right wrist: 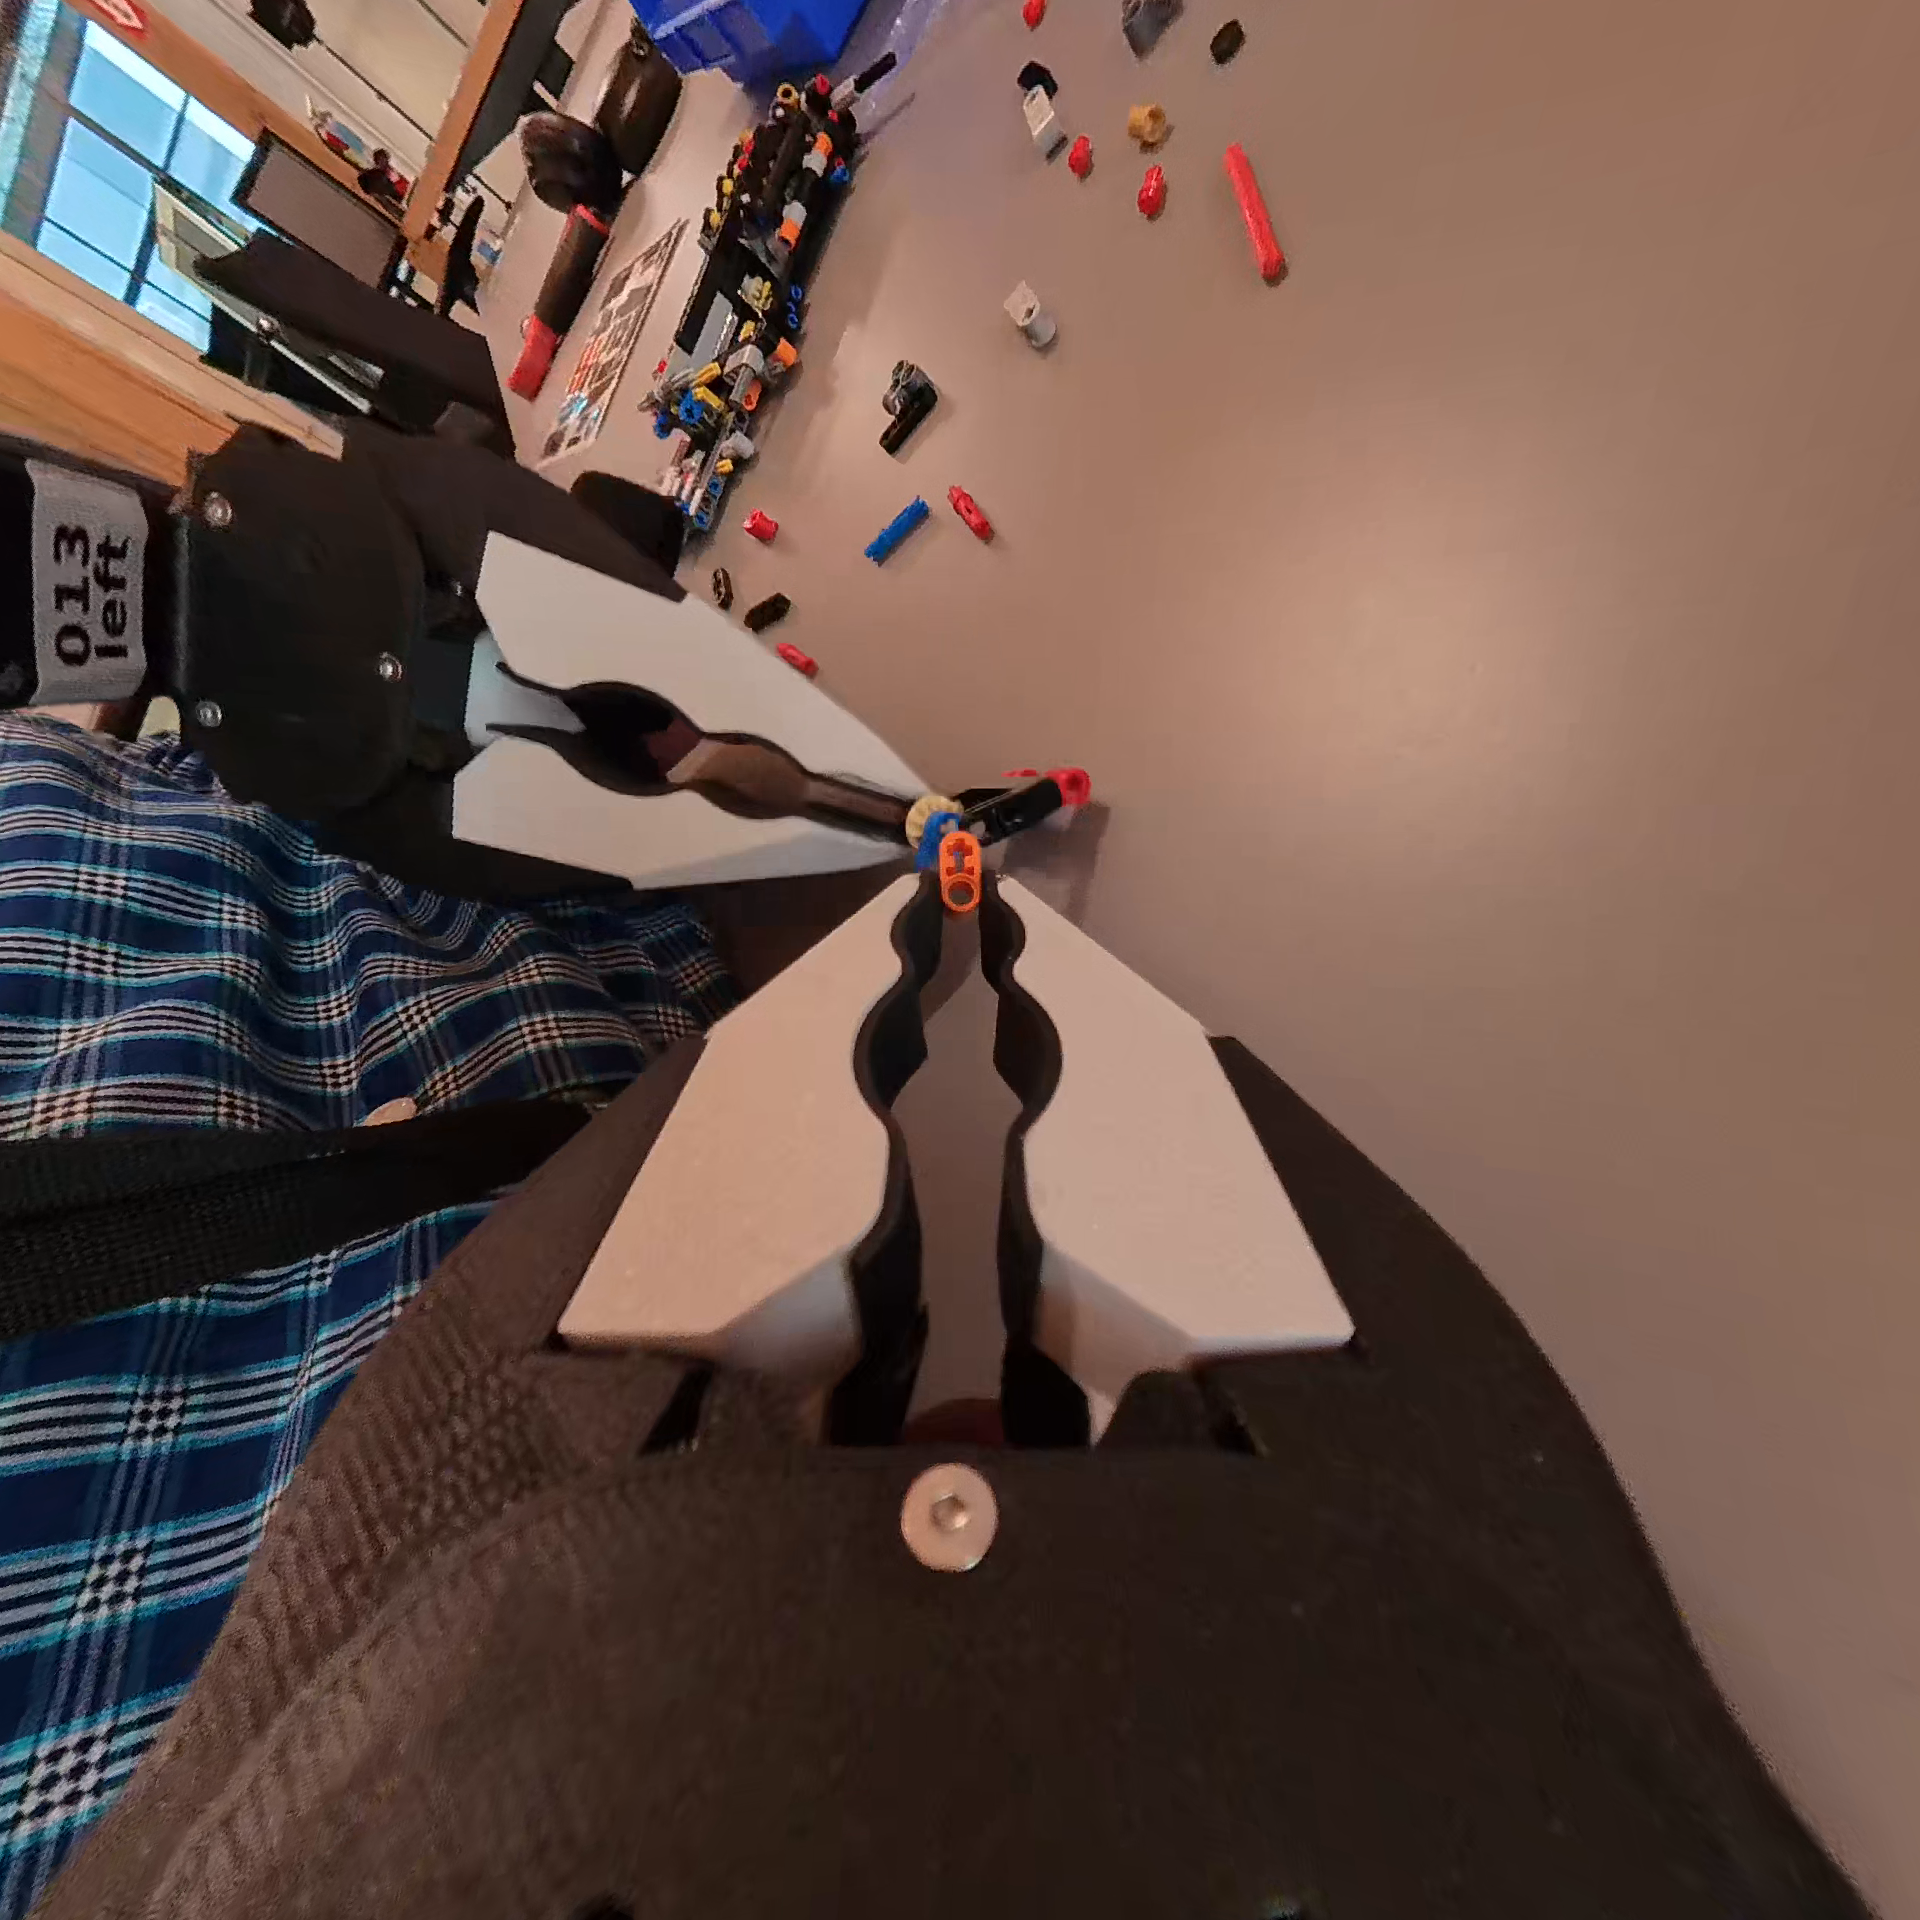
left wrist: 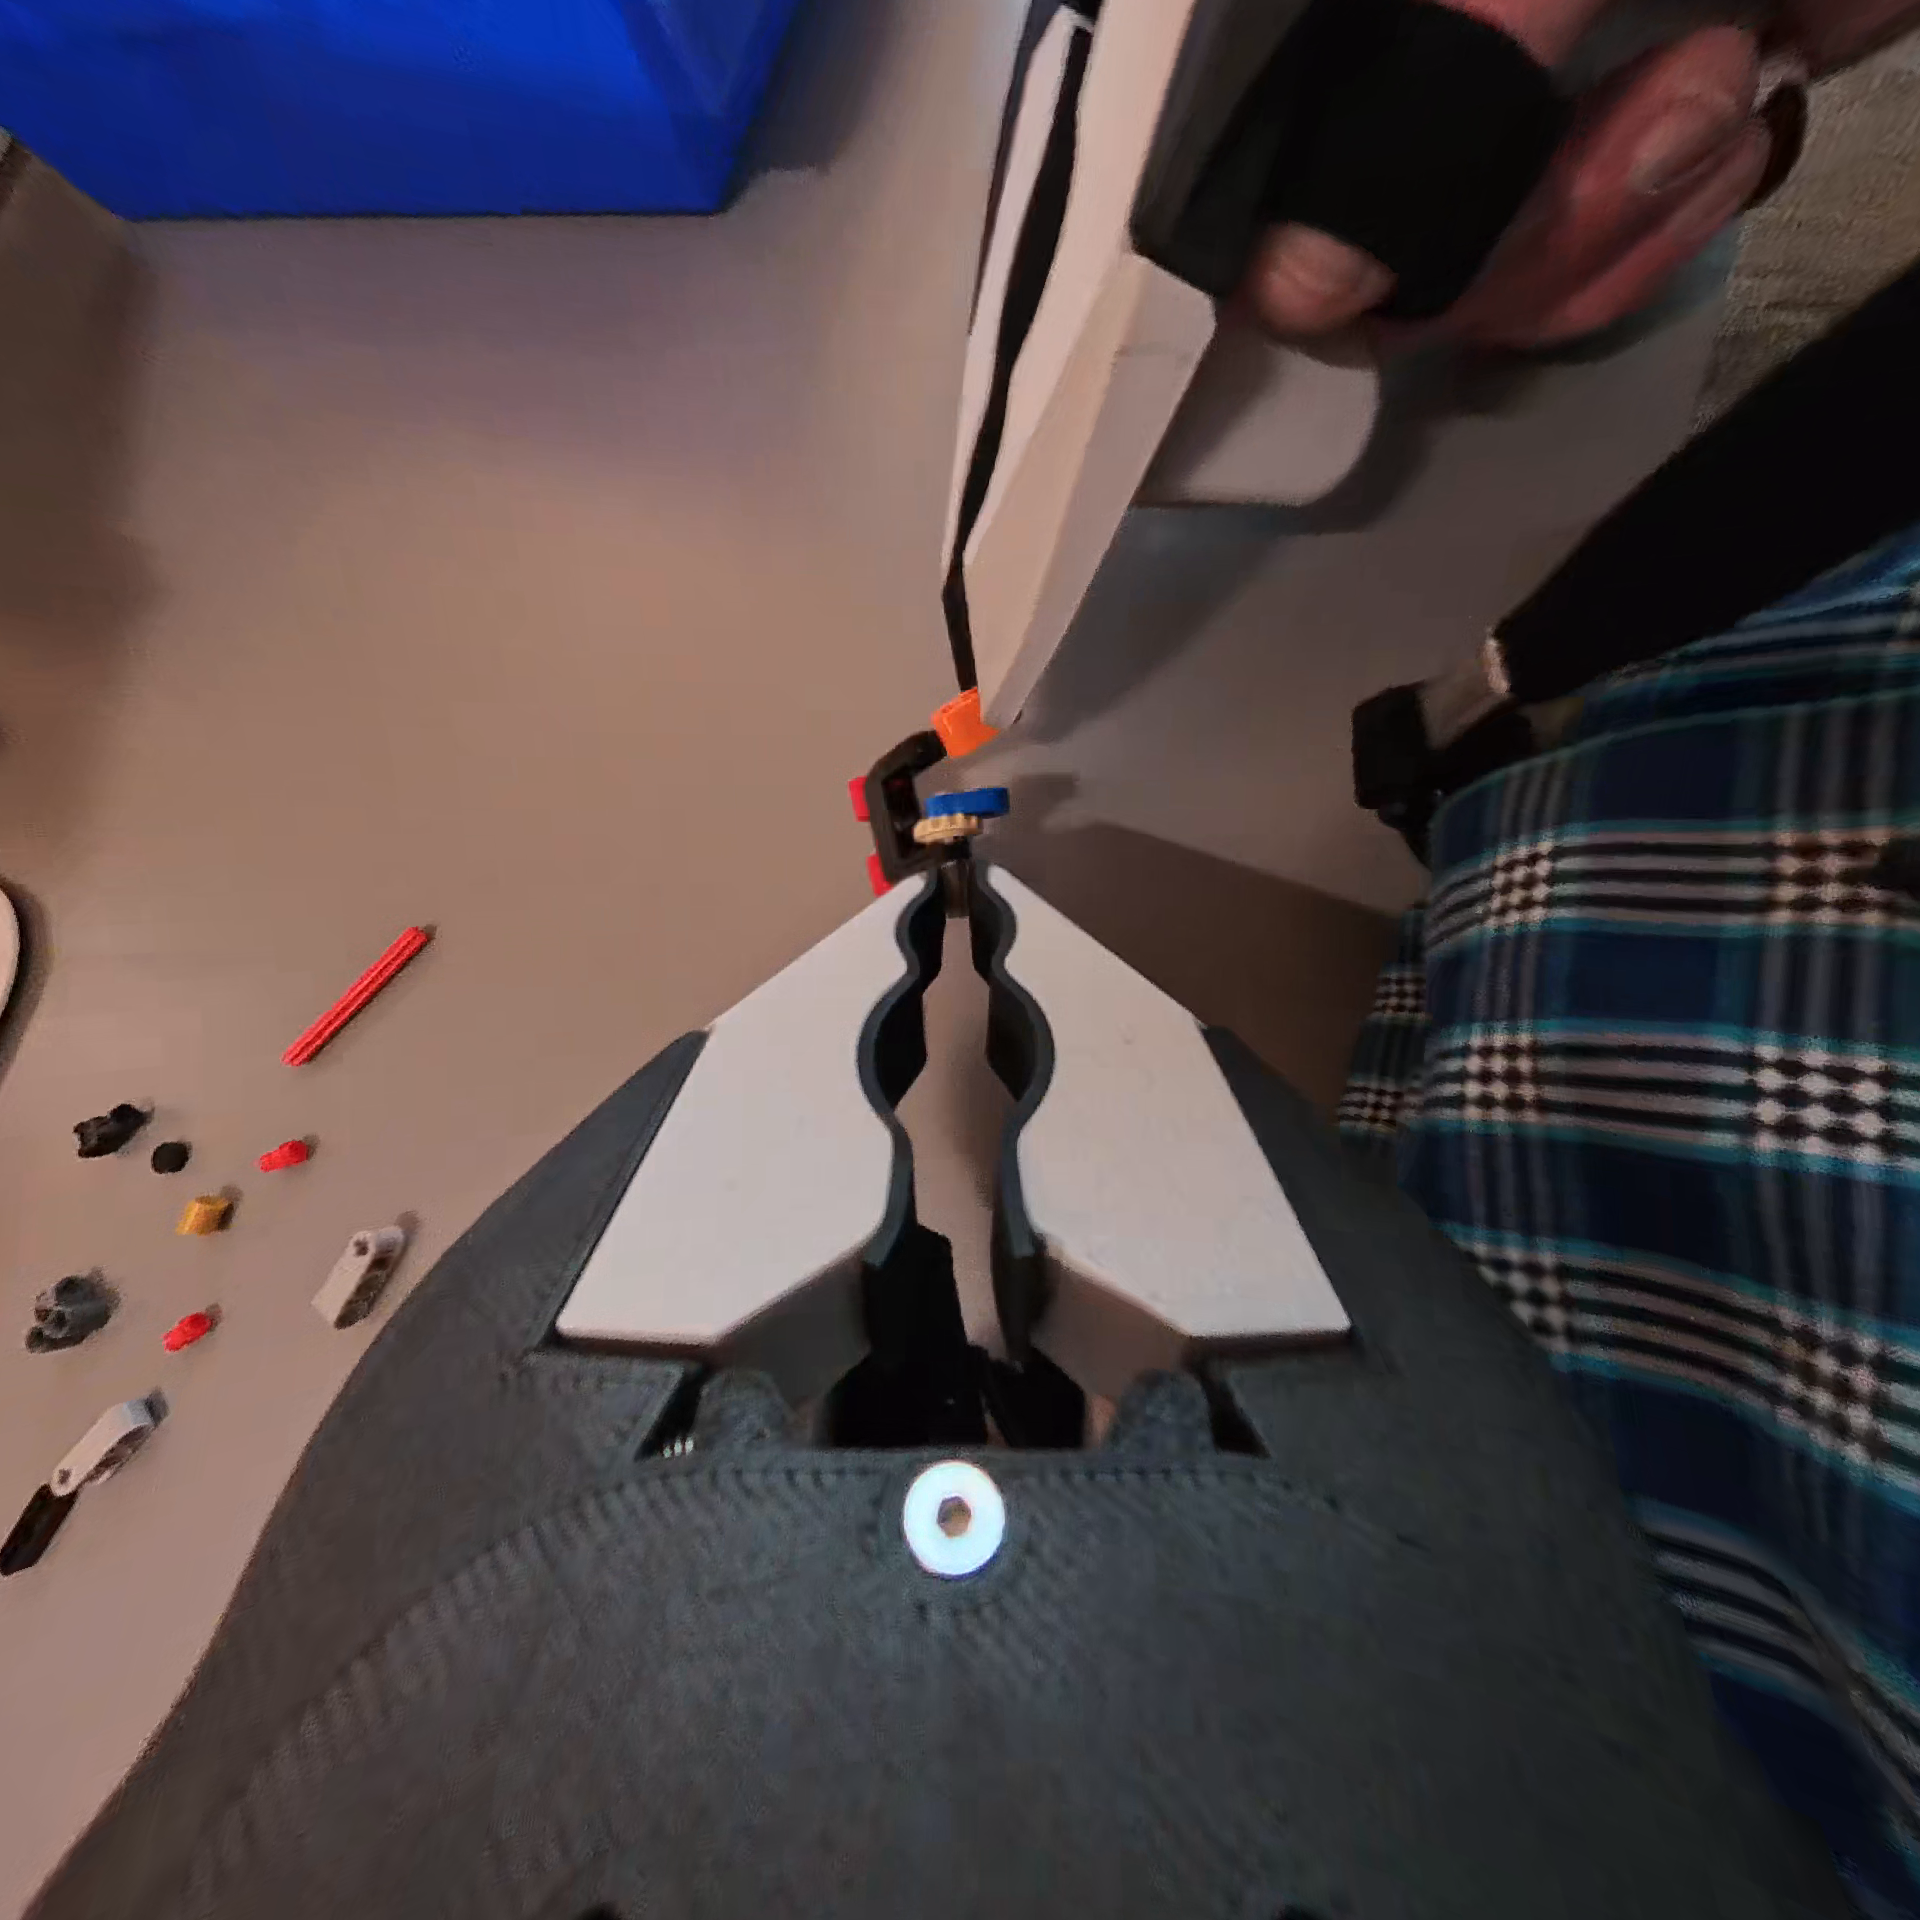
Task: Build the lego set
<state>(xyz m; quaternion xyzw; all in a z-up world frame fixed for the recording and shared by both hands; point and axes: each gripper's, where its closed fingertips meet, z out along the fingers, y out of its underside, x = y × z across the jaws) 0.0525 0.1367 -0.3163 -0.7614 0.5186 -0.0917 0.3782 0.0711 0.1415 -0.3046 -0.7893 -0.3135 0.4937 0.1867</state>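
Observation:
My left gripper (left wrist: 956,883) is shut on a small lego assembly (left wrist: 904,821): a black angled piece with red pins, a tan gear and a blue piece on a black axle. My right gripper (right wrist: 961,883) is shut on an orange connector (right wrist: 959,871). It holds the connector against the assembly's end, above the table. In the left wrist view the right gripper (left wrist: 982,717) comes in from above with the orange connector (left wrist: 961,722). In the right wrist view the left gripper (right wrist: 914,821) comes in from the left, holding the assembly (right wrist: 1023,800).
Loose parts lie on the grey table (left wrist: 520,623): a red axle (left wrist: 356,995), red pins, grey and black connectors. A part-built lego model (right wrist: 748,301) and a blue axle (right wrist: 896,530) lie farther off. A blue bin (left wrist: 364,94) stands at the back. A person's plaid shirt (left wrist: 1662,1143) is close. The grippers are tip to tip, or close to it.

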